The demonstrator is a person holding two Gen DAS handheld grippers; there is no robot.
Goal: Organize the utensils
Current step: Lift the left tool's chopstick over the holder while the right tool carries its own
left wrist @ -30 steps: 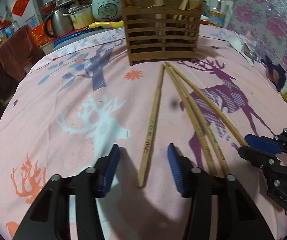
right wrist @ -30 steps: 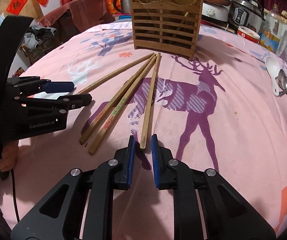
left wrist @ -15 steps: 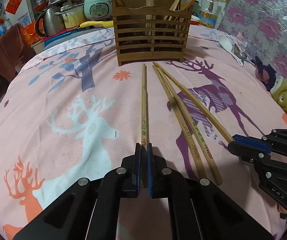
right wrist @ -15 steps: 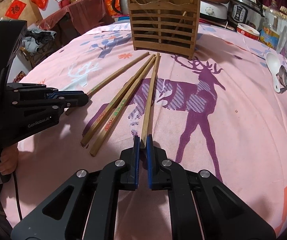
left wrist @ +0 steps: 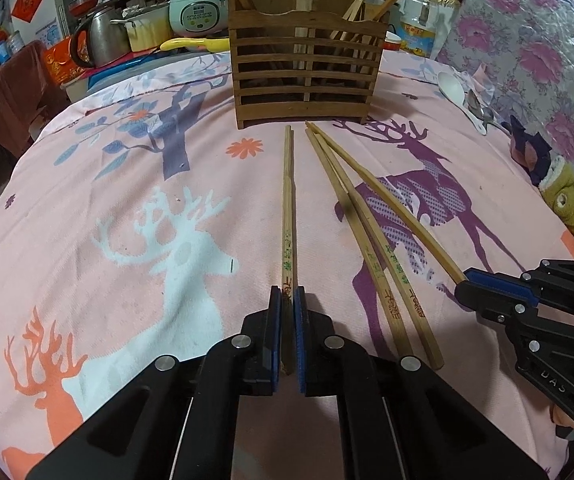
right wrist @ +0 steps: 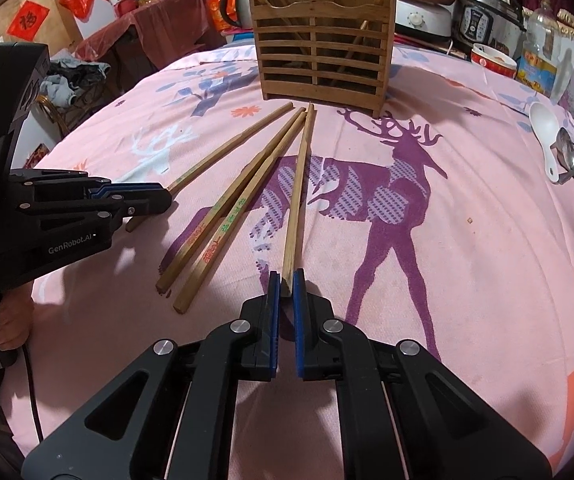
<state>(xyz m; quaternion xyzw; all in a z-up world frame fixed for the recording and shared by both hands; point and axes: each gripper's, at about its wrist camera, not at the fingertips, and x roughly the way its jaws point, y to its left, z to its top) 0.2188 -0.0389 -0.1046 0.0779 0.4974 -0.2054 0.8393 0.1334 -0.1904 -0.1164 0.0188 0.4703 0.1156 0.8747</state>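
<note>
Several wooden chopsticks lie on the pink deer-print cloth in front of a slatted wooden holder [left wrist: 307, 68] [right wrist: 321, 52] that has more chopsticks standing in it. My left gripper [left wrist: 287, 300] is shut on the near end of the leftmost chopstick [left wrist: 287, 208] [right wrist: 227, 152]. My right gripper [right wrist: 286, 280] is shut on the near end of the rightmost chopstick [right wrist: 298, 188] [left wrist: 387, 196]. Two more chopsticks [right wrist: 231, 216] [left wrist: 367, 240] lie side by side between the held ones. Each gripper shows in the other's view: the right gripper [left wrist: 487, 288], the left gripper [right wrist: 143, 200].
A white spoon [right wrist: 547, 136] and a metal spoon [right wrist: 571, 156] lie at the right side of the cloth. Rice cookers [right wrist: 487, 16], a kettle [left wrist: 103, 40], bottles and bowls crowd behind the holder. A stuffed toy [left wrist: 571, 204] sits at the right edge.
Both grippers went from open around a chopstick end to shut on it. The left chopstick swung from slanted to straight ahead in the left wrist view.
</note>
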